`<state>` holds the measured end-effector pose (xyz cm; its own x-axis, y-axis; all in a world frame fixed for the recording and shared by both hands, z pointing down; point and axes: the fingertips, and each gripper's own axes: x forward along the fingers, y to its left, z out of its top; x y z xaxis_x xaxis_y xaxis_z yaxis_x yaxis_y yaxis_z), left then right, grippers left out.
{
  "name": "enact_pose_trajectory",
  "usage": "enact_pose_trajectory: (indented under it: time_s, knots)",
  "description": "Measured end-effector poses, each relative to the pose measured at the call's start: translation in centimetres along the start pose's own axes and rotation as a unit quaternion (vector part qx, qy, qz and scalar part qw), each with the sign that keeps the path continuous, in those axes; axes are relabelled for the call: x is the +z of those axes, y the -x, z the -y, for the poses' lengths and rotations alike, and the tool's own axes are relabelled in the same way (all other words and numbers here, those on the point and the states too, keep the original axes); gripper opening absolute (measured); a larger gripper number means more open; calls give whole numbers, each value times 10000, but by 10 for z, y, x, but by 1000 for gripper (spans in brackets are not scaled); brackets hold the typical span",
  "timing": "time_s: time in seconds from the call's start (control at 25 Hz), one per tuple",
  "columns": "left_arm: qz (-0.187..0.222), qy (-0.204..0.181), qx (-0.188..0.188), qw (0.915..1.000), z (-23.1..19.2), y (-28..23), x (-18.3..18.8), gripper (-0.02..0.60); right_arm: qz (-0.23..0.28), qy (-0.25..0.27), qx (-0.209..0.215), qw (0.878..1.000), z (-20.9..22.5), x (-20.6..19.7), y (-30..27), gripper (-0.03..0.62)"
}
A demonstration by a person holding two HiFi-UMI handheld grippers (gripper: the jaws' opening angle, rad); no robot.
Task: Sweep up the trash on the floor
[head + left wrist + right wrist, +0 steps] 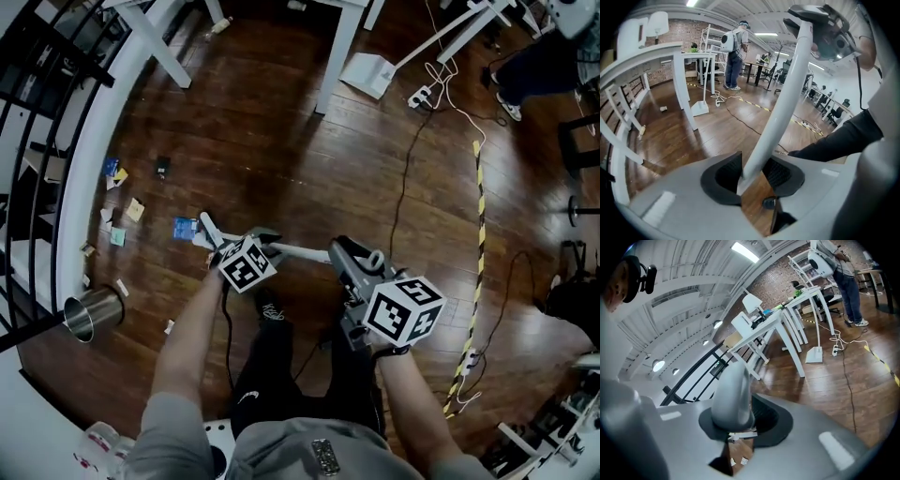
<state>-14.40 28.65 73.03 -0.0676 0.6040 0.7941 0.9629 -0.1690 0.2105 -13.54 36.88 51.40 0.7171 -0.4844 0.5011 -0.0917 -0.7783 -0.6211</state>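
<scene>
Since sweeping presumably wants one grip to steer and one to push, both grippers share a single long-handled tool.

- Left gripper (752, 173): one, clamped on the white shaft (298, 250).
- Right gripper (736, 420): one, closed round the grey handle end (352, 258).
- Trash: about seven small scraps (blue, yellow, dark; count uncertain), loose on the wooden floor (281, 159) along the curved white rail (80, 187).
- Blue scrap (185, 228): just beside the shaft's far end.
- Steel can (94, 314): one, lying on its side.

The floor (281, 141) is dark, glossy wood. The broom pole (778, 108) is smooth matt white; the can (94, 314) shiny metal.
</scene>
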Motion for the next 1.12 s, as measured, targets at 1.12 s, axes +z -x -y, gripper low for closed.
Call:
enact_pose_trajectory:
  time_s: [1.12]
  knots:
    - [902,3578,3306,8686,-21,225,-104,127,-2423,2917,3835,8421,-275,11,-104,64]
